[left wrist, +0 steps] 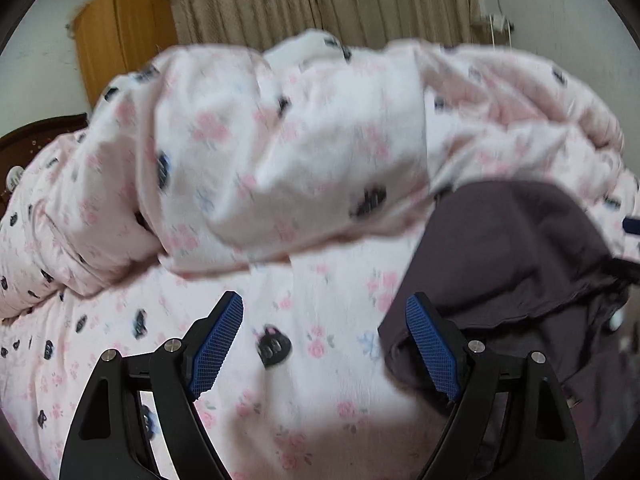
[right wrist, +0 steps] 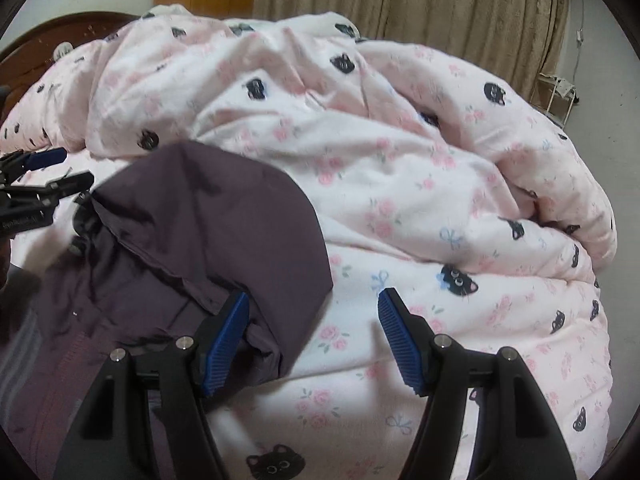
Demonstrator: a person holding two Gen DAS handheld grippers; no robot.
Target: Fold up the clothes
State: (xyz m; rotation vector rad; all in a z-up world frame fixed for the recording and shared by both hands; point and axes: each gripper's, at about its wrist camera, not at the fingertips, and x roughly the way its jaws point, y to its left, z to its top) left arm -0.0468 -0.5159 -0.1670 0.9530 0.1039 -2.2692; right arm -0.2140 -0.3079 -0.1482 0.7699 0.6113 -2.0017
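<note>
A dark purple garment (left wrist: 516, 264) lies rumpled on a pink floral bed sheet (left wrist: 320, 360). In the left wrist view it is at the right; my left gripper (left wrist: 324, 312) is open and empty, with its right finger (left wrist: 432, 348) at the garment's left edge. In the right wrist view the garment (right wrist: 192, 240) is at the left. My right gripper (right wrist: 314, 308) is open and empty, its left finger (right wrist: 226, 340) over the garment's right edge. The left gripper also shows at the far left of the right wrist view (right wrist: 44, 172).
A bunched pink quilt with cat faces (right wrist: 360, 140) is heaped behind the garment. Beyond it are beige curtains (right wrist: 440, 4), an orange wooden wardrobe (left wrist: 120, 40) and a dark headboard (left wrist: 36, 140).
</note>
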